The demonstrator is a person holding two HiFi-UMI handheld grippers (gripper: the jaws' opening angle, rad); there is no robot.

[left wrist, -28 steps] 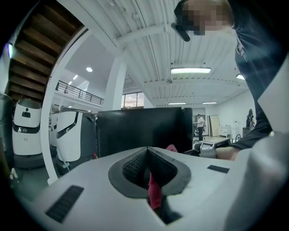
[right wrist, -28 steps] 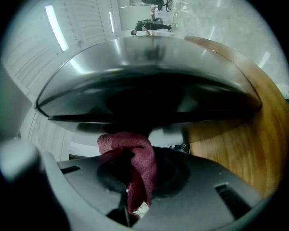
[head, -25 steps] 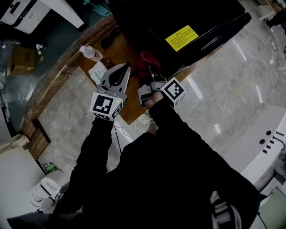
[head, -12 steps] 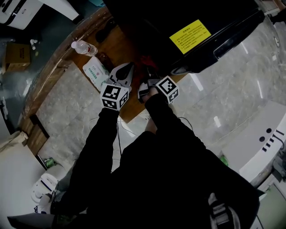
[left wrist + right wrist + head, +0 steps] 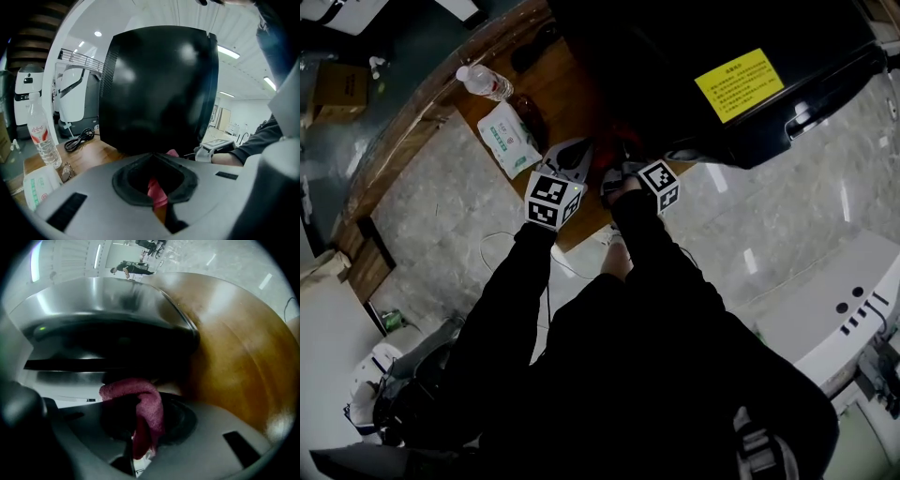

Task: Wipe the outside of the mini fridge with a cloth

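Okay, both grippers are up close at the foot of the mini fridge (image 5: 159,89), the big glossy black box standing on the wooden table (image 5: 234,357). My right gripper (image 5: 614,169) has its jaws clamped on the red cloth (image 5: 147,404). A fold of it loops up over the tips and the rest hangs down through the seam between the jaws. The cloth sits right at the fridge's lower edge, just above the tabletop, though I can't tell whether it actually touches the shell. My left gripper (image 5: 153,155) is just beside the right one, nose toward the same dark face, jaws drawn together with nothing pinched that I can make out. A sliver of red shows through the opening behind its tips. From the head view, the yellow label (image 5: 739,84) sits on top of the fridge. Off to the left on the table are a water bottle (image 5: 44,138), a packet of wipes (image 5: 511,138) and a coiled black cable (image 5: 77,139).
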